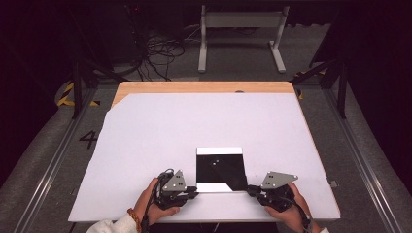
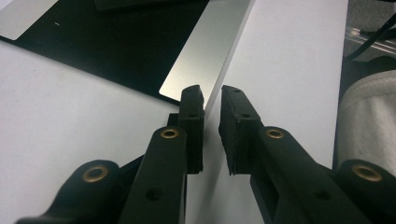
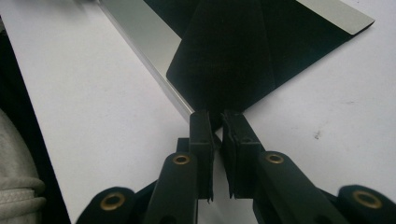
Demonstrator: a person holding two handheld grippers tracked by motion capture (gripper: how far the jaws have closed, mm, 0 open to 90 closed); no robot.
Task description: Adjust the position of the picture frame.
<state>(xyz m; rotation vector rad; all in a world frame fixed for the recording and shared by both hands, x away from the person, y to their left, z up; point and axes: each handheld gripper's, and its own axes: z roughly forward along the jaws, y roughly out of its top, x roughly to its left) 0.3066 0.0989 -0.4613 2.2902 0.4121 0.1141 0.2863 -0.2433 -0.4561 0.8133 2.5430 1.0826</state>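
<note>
Flanking black sheet: L gripper, R gripper at near corners, jaws slightly apart, unclamped.

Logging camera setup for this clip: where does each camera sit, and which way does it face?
High view: above the person's side, looking forward and down on the white table; shows both hands, the left gripper, the right gripper.
Left gripper view: rides the left gripper, looking along its jaws at the black sheet.
Right gripper view: rides the right gripper, facing the sheet's folded corner.
Shared: all show the black sheet.
</note>
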